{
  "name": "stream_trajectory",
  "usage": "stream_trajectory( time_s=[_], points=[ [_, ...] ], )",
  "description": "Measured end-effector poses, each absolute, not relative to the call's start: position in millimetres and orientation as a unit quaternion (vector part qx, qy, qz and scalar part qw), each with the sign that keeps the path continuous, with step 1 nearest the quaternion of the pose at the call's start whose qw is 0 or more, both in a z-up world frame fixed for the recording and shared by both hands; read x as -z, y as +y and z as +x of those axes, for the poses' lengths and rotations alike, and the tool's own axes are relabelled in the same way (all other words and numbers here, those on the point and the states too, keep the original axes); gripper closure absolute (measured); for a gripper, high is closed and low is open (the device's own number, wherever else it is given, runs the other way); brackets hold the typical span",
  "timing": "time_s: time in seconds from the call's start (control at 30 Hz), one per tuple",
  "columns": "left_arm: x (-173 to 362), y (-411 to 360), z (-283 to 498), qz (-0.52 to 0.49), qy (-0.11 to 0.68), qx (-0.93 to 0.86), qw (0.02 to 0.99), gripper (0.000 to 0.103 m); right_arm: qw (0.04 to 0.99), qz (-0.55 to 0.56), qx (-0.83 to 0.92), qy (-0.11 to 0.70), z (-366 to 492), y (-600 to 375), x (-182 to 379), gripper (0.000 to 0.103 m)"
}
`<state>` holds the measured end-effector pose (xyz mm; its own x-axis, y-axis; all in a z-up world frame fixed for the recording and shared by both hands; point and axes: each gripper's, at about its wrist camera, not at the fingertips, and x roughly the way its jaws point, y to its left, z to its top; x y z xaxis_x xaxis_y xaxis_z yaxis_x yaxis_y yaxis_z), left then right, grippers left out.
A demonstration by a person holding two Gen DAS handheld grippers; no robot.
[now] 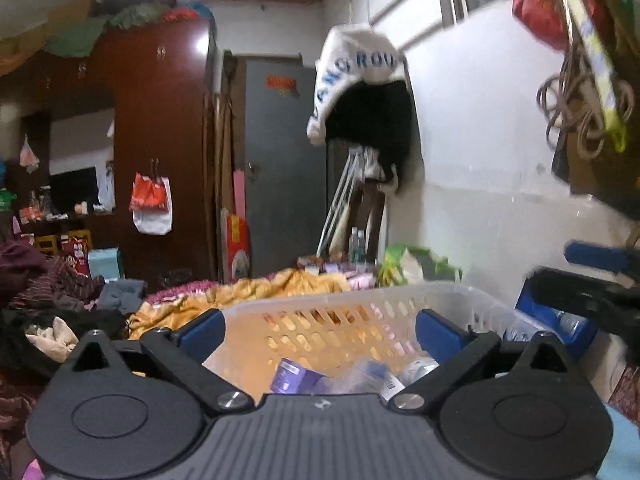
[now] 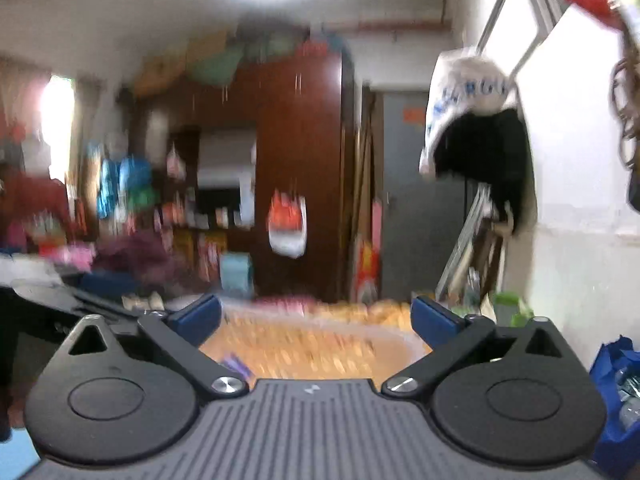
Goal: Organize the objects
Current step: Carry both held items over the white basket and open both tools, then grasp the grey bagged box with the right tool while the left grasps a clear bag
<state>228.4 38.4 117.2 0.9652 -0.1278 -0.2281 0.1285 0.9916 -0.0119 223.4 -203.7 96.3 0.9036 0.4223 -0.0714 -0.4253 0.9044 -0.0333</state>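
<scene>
Left tool: jaws standing wide, nothing between the blue pads. Right tool: same, jaws wide and gripping nothing.

Just ahead of and below the left tool, a translucent white basket is sitting on the bed. Inside it, close under the tool: a purple box lying tilted, plus some clear wrapped items, too blurred to identify. The right-wrist view is heavily blurred; the basket is showing as a pale rim between the right tool's pads, with a purple thing near the left pad.

To the right of the left tool, the right tool's blue pad and black arm are showing, apart from the basket. A blue bag is sitting to the right of the right tool.

Beyond the basket, an orange-yellow blanket is spreading across the bed. To the left of it, dark clothes are piling up. Further ahead, a green bag and small packets are lying by the white wall.

Far ahead: a grey door, a dark red wardrobe to the left of it with a red-white bag hanging on it, and a white cap hanging over dark cloth on the right wall.
</scene>
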Motion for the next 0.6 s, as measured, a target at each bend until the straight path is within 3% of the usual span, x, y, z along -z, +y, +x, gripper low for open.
stream_trajectory(
  time_s=[0.23,0.4,0.6],
  points=[
    [-88,59,173,0.019,0.155,0.064,0.986,0.001,0.969,-0.046,-0.225,0.092,175,-239,-64,0.000],
    [-54,73,168,0.019,0.206,0.085,0.975,0.001,0.951,-0.015,-0.218,0.219,193,-253,-20,0.000],
    [-22,77,189,0.032,0.265,0.085,0.960,0.003,0.937,-0.014,-0.202,0.285,221,-251,1,0.000]
  ],
)
